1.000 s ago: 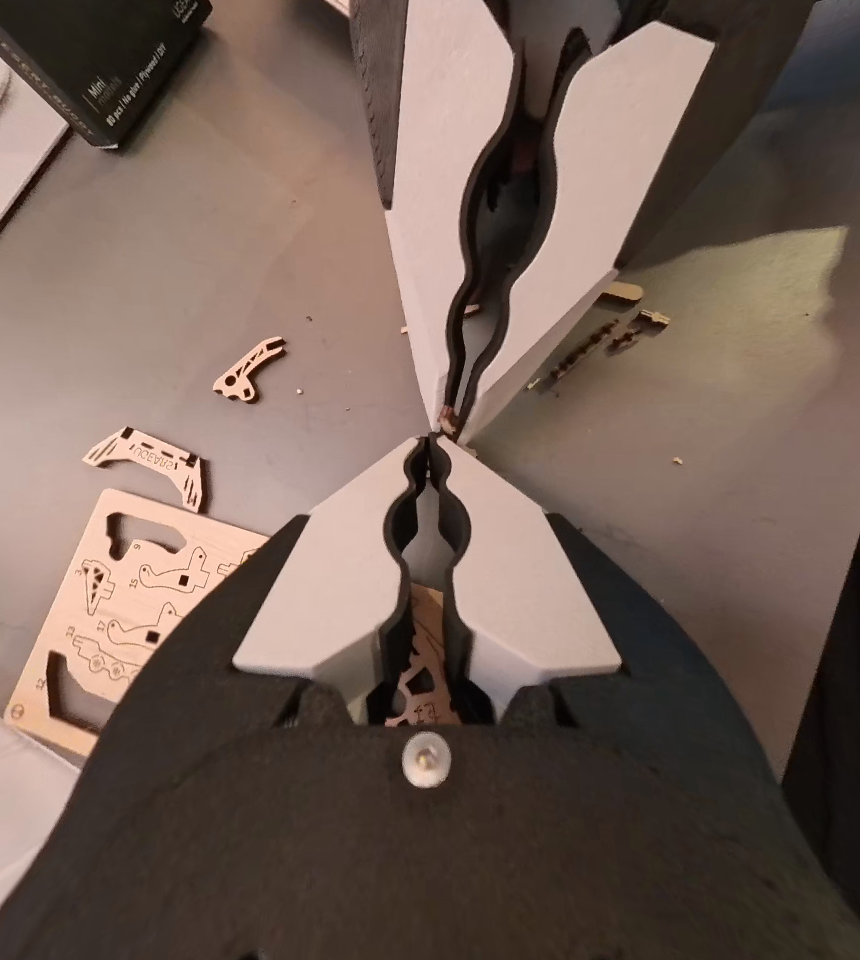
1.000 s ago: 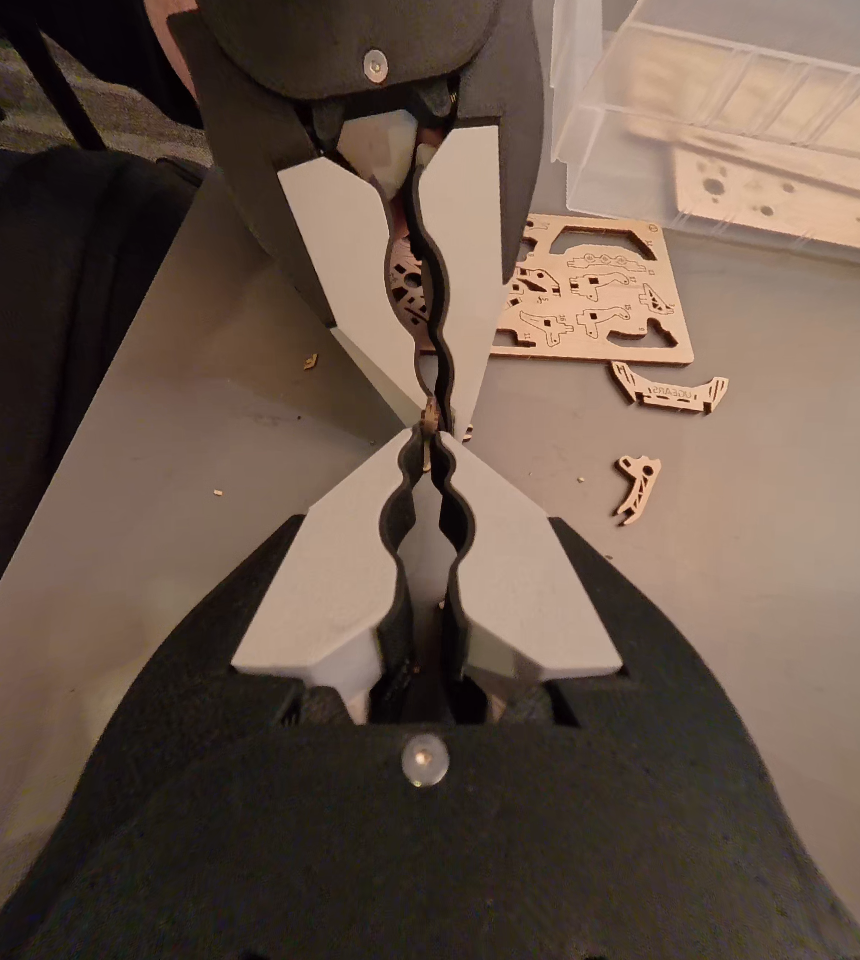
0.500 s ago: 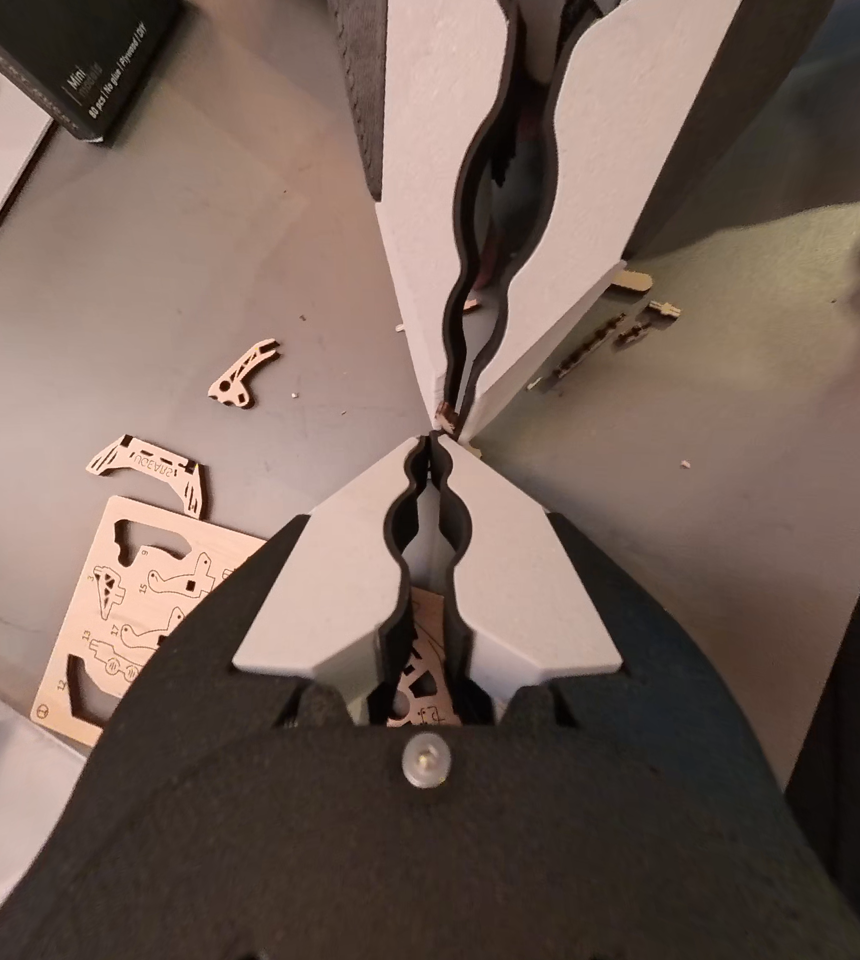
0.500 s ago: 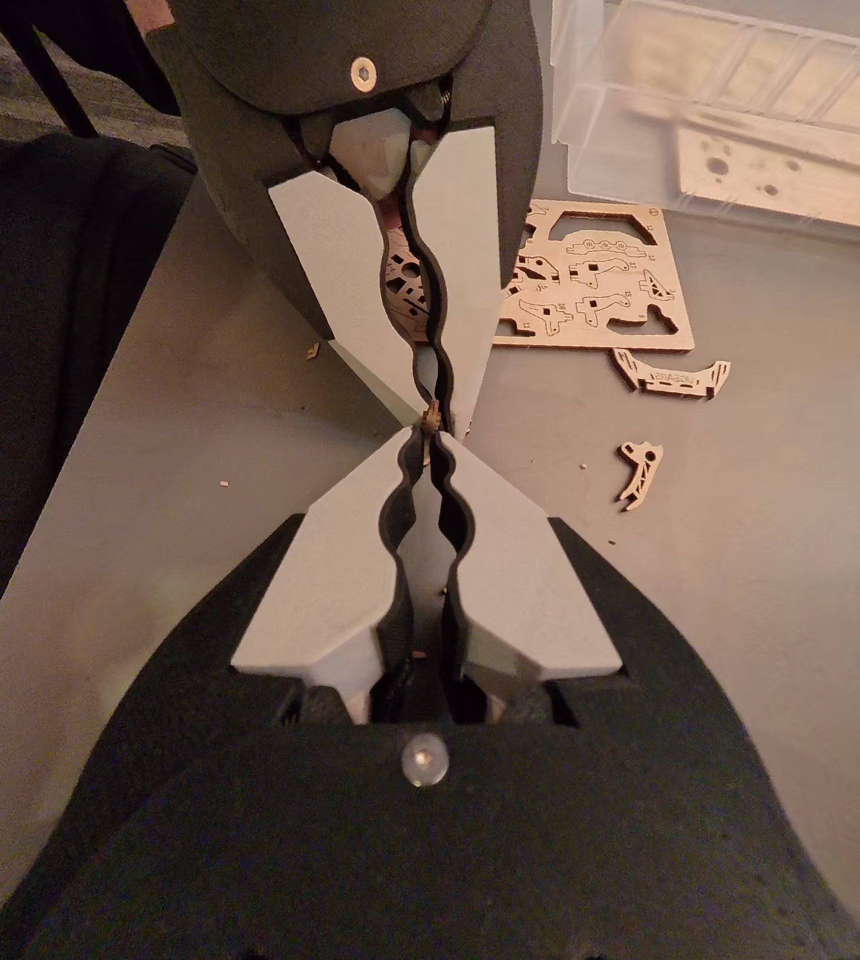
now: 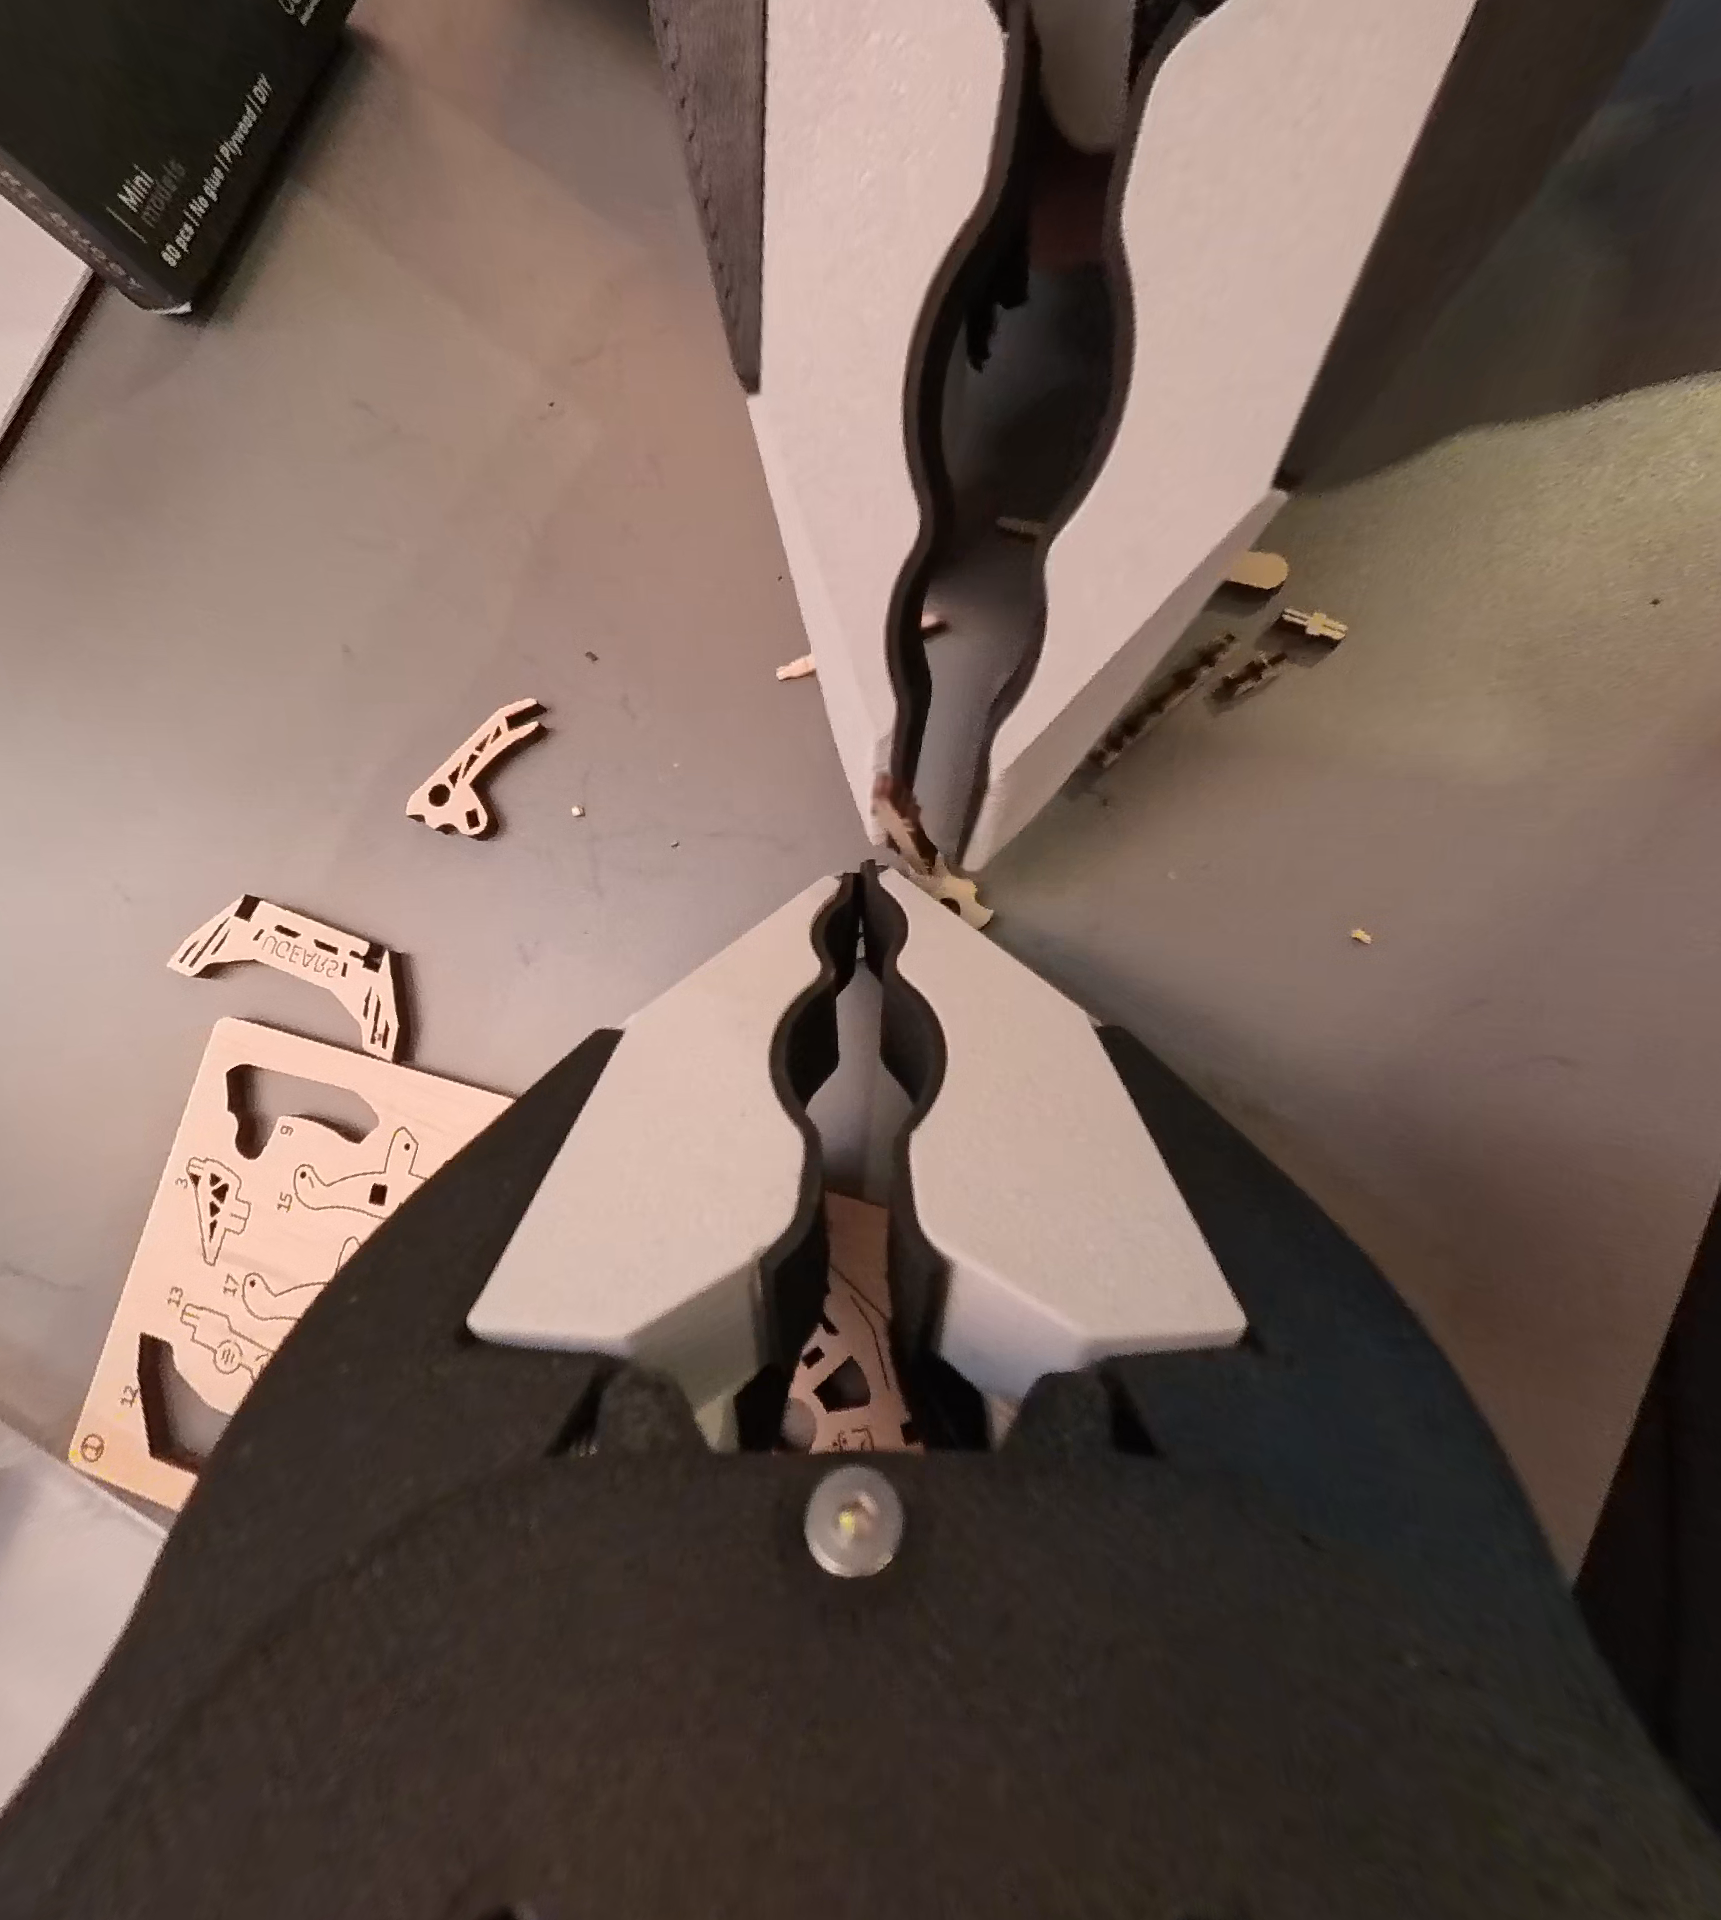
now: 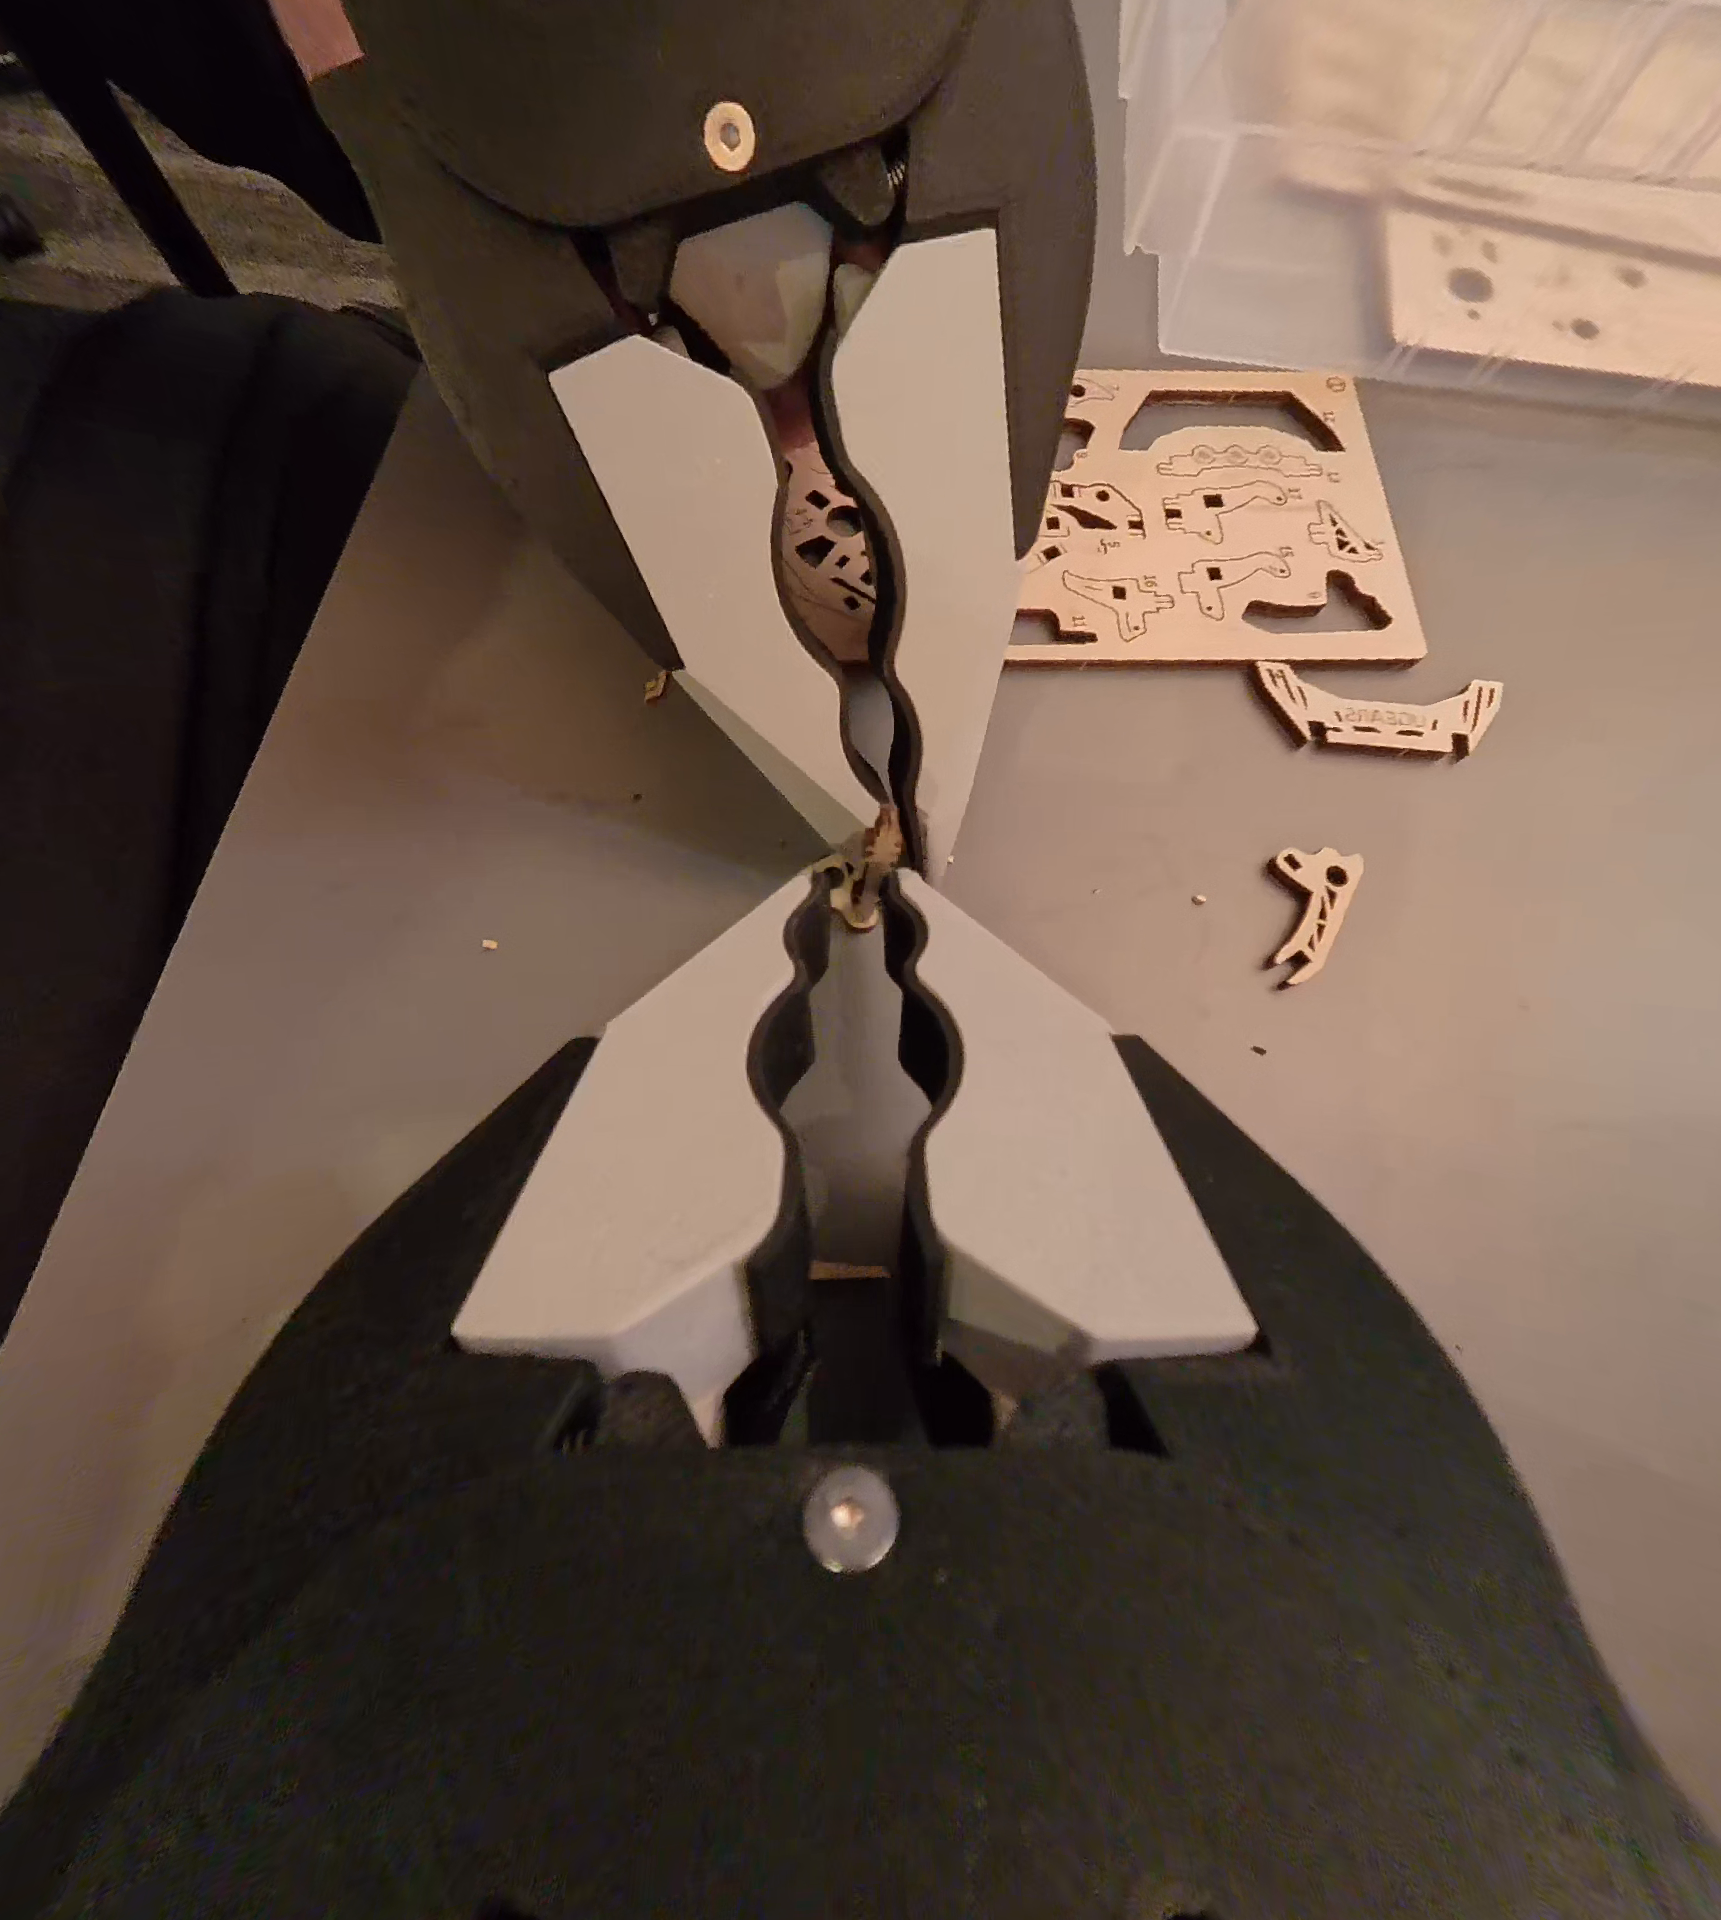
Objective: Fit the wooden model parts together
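Note:
My left gripper is shut on a thin small wooden part, seen edge-on between its pads. It reaches in from the top of the right wrist view. My right gripper meets it tip to tip, and its jaws stand a little apart. A second small pale wooden part sits between the right gripper's tips, against the left gripper's part. In the left wrist view this second part lies along one right finger, and bare table shows between it and the other finger. Both grippers hover just above the grey table.
A punched wooden sheet lies on the table with a curved bar and a small arm-shaped part beside it. A clear plastic box stands behind. A black carton and more small parts lie farther off. The table edge is at the left. Both grippers' tips are close together, under 4 cm apart. Left tips and right tips are each some 20 cm from the black carton.
My right gripper's jaws have parted slightly; they were closed on the small part before. My left gripper stays shut. Both grippers hold tip to tip, drifting only slightly.

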Demonstrator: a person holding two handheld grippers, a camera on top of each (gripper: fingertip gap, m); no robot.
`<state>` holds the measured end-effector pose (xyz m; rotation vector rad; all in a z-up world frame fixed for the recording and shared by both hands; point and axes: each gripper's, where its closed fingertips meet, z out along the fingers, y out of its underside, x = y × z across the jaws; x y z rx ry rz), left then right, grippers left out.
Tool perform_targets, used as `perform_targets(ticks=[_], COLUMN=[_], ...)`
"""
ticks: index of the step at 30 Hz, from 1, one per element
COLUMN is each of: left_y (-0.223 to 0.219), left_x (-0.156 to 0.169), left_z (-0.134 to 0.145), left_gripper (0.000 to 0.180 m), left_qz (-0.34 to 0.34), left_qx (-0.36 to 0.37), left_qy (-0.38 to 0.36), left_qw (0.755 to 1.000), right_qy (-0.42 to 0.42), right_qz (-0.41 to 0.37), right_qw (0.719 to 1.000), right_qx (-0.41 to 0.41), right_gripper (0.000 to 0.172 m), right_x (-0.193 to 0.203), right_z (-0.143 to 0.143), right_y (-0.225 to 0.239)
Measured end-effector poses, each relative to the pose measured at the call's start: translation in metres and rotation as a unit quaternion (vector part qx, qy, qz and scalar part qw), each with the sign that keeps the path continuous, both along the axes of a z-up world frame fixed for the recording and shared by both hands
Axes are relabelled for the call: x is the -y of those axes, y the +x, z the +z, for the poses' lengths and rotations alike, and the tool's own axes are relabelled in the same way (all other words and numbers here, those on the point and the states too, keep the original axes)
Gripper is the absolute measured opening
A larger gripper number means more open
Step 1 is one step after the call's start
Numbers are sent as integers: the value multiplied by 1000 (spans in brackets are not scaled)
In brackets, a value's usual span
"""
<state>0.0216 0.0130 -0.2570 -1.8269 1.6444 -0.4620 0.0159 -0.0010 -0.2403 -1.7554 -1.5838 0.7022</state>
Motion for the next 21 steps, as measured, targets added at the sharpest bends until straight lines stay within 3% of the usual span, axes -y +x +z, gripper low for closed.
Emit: perform_targets(ticks=[7, 21], left_y=[0, 2], left_x=[0, 2], left_z=[0, 0], left_gripper=[0, 0], left_qz=[-1, -3], left_qx=[-2, -7], left_qy=[2, 9], left_qw=[1000, 1000], right_qy=[6, 15], right_qz=[-11, 2], right_qw=[1000, 999], right_qx=[7, 30], right_gripper=[0, 2], right_x=[-4, 0], right_z=[-3, -8], right_y=[4, 1])
